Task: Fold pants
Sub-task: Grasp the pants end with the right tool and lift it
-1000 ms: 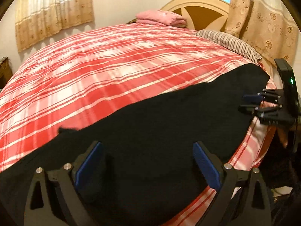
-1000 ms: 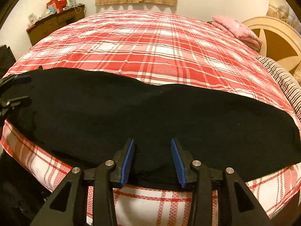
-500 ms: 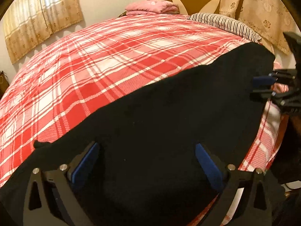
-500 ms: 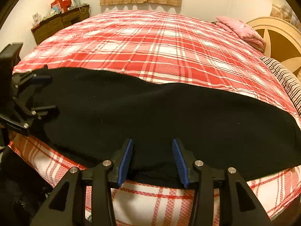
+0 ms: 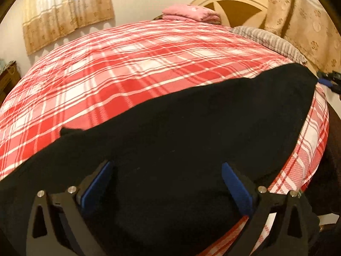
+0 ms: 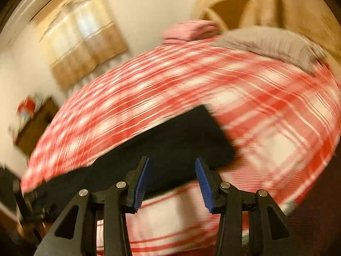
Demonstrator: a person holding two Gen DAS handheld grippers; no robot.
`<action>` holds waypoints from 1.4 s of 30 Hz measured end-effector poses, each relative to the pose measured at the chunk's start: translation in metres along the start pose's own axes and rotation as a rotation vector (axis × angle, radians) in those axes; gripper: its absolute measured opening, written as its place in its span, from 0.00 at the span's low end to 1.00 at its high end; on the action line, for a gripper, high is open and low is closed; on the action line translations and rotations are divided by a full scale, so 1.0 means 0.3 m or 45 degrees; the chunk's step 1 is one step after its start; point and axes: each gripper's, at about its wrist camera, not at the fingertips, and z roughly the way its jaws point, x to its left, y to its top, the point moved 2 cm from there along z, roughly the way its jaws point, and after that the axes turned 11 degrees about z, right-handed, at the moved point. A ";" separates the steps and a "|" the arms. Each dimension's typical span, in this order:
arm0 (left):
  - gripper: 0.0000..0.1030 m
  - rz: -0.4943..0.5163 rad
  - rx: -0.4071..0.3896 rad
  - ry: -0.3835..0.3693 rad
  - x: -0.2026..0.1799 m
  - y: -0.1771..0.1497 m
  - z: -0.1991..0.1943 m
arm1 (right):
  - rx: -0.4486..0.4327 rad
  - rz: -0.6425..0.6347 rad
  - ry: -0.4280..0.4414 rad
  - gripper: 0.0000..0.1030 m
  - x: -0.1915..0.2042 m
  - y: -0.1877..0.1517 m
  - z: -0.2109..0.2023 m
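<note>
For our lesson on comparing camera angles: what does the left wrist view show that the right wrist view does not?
Left wrist only: the pants' full length, sharply.

Right wrist only: a wooden dresser with red items, all motion-blurred.

Both: the plaid bedspread, pink folded clothes, striped pillow, headboard, and the left tool and right tool, open.

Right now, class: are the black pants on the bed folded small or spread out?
Spread out: the pants lie long and flat across the bed edge; layering cannot be told.
</note>
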 end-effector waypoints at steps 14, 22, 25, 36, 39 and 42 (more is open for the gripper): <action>1.00 -0.093 -0.020 0.029 0.049 -0.034 -0.011 | 0.053 0.318 0.167 0.45 -0.148 0.058 0.100; 1.00 -0.140 -0.041 0.017 0.058 -0.055 -0.028 | -0.017 0.292 0.268 0.13 -0.111 0.054 0.070; 1.00 -0.156 -0.043 0.007 0.062 -0.057 -0.037 | -0.083 0.173 0.303 0.12 -0.021 0.057 0.014; 1.00 -0.191 -0.076 -0.024 0.065 -0.086 -0.085 | -0.085 -0.363 0.486 0.12 0.508 -0.092 -0.069; 1.00 -0.195 -0.103 -0.029 0.072 -0.092 -0.112 | -0.028 -0.432 0.525 0.12 0.597 -0.161 -0.038; 1.00 -0.206 -0.121 -0.037 0.081 -0.101 -0.131 | 0.047 -0.502 0.557 0.12 0.693 -0.241 0.016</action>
